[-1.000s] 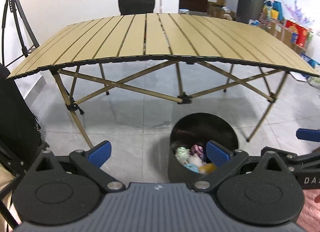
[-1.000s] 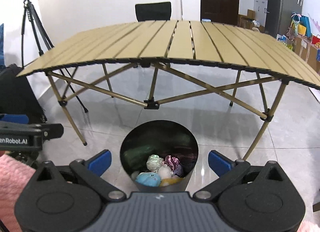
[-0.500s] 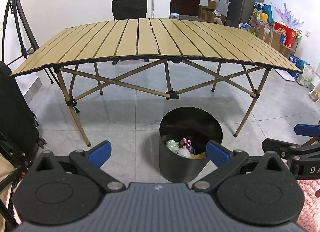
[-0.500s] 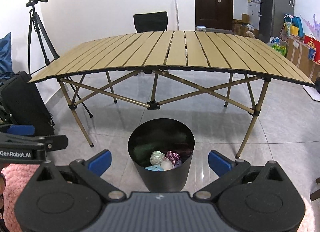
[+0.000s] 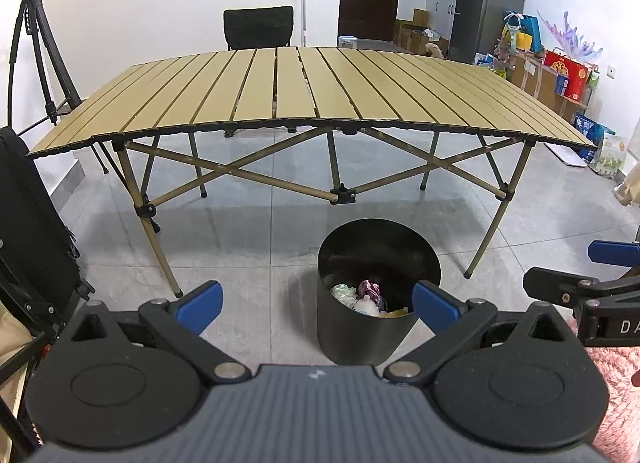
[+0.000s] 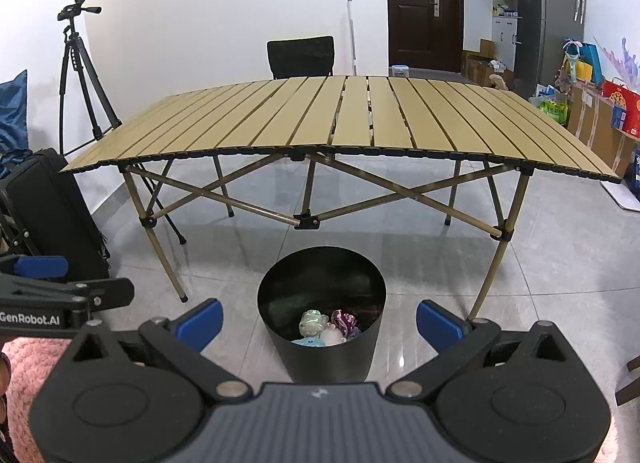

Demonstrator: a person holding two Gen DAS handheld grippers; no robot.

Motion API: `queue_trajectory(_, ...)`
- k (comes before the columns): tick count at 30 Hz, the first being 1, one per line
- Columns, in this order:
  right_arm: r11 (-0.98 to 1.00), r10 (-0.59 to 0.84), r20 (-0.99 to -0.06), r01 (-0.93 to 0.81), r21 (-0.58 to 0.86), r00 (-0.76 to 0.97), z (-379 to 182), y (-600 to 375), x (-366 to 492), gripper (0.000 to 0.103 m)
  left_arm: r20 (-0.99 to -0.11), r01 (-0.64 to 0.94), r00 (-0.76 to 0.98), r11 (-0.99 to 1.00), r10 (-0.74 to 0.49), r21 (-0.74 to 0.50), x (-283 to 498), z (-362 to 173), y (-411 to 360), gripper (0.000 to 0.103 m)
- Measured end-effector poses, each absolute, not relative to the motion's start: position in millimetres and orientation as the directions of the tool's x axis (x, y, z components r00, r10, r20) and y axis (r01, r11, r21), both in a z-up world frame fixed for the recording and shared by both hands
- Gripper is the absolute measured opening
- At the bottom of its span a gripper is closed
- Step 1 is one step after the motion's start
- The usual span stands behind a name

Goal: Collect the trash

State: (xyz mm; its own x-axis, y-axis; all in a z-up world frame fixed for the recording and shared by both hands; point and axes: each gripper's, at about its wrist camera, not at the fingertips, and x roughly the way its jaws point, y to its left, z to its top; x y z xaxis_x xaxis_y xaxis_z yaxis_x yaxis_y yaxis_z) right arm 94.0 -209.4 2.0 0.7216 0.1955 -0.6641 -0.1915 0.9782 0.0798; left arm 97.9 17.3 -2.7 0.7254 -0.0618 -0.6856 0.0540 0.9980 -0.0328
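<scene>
A black round bin (image 5: 378, 327) stands on the tiled floor in front of the slatted table; it also shows in the right wrist view (image 6: 322, 351). Several crumpled pieces of trash (image 5: 362, 297) lie at its bottom, also seen in the right wrist view (image 6: 328, 327). My left gripper (image 5: 318, 305) is open and empty, held back from the bin. My right gripper (image 6: 318, 323) is open and empty, with the bin between its fingers in view. The right gripper also shows at the right edge of the left wrist view (image 5: 592, 283).
A tan slatted folding table (image 5: 312, 91) with crossed legs stands beyond the bin, with a black chair (image 5: 258, 27) behind it. A tripod (image 6: 80, 75) and a black case (image 6: 52, 215) are at the left. Boxes and bags (image 5: 560, 71) line the right wall.
Both grippers have pulled back and up from the bin, so the bin looks smaller and farther. Both stay open and empty.
</scene>
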Motion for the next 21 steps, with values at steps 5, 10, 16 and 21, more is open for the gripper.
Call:
queue_trajectory(5, 0.978, 0.195, -0.664, -0.191, 0.079, 0.722, 1.8, -209.0, 93.4, 0.103, -0.682, 0.057, 0.729, 0.998, -0.063, -0.032, 97.0, -1.1, 17.2, 0.103)
queue_trajectory(10, 0.978, 0.195, -0.664, -0.192, 0.079, 0.722, 1.7, -208.9, 93.5, 0.103, -0.680, 0.058, 0.731, 0.998, -0.064, -0.031, 96.7, -1.0, 16.4, 0.103)
queue_trajectory(16, 0.979, 0.193, -0.662, -0.190, 0.077, 0.724, 1.8, -208.8, 94.3, 0.103, -0.677, 0.061, 0.733, 0.998, -0.065, -0.030, 96.0, -1.0, 15.1, 0.103)
queue_trajectory(21, 0.979, 0.193, -0.661, -0.191, 0.076, 0.725, 2.2, -209.1, 94.6, 0.103, -0.674, 0.066, 0.736, 0.997, -0.070, -0.031, 95.3, -0.7, 14.6, 0.103)
